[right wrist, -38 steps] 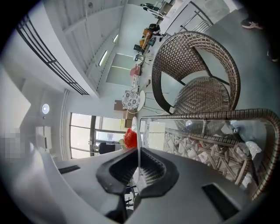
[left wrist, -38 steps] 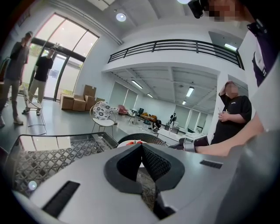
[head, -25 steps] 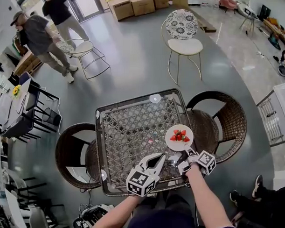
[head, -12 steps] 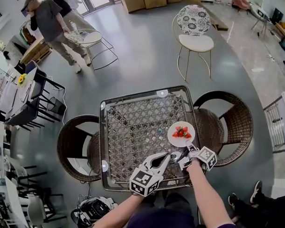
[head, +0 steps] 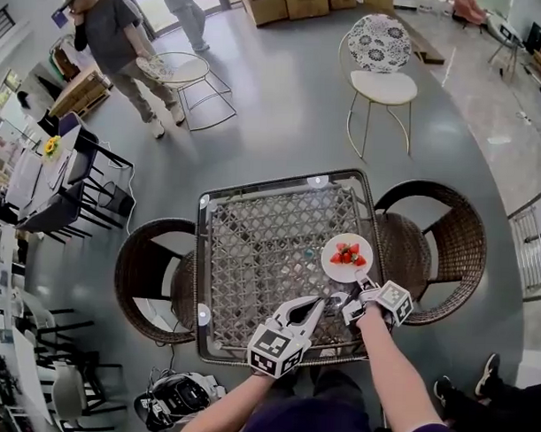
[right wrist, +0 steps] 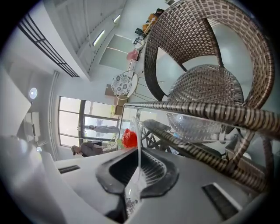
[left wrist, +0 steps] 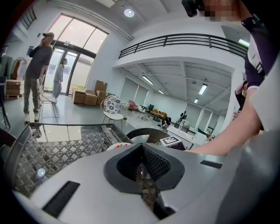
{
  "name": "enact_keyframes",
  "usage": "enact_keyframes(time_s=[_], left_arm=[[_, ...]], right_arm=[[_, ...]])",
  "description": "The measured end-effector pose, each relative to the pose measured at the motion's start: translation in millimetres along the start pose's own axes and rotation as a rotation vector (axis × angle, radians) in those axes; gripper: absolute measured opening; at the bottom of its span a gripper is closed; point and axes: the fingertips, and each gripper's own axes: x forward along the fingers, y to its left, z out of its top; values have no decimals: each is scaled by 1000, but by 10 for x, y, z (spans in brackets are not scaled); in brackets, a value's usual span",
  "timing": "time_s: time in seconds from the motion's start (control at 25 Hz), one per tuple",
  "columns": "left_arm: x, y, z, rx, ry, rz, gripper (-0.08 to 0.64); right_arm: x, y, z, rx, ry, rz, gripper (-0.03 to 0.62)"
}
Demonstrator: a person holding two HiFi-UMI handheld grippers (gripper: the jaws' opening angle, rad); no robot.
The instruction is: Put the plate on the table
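One downward-tilted right gripper (head: 361,289) pinches the plate (head: 339,271).

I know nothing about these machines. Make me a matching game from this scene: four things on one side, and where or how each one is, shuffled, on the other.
Things:
1. plate
2. strawberries
3. left gripper
4. patterned-back chair

States:
A. jaws together, nothing between them
B. standing apart, beyond the table
C. red, lying on the plate
D. rim clamped in the right gripper

Pairs: 1-D, 2-C, 3-A, 4-B
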Motion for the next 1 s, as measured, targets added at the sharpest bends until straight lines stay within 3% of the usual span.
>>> enact_keyframes(time_s=[0.64,0.8,1.0], left_arm=[[-18,28,-20,1,9,8,6],[-25,33,-15,-3,10,5,6],[-32,45,-4,-4,7,3,6]], right_arm=[[99,-112,3,-137,28,-170,29],[97,-101,17,-252,36,-240,43],[104,-90,62,-493,45,-398,86]])
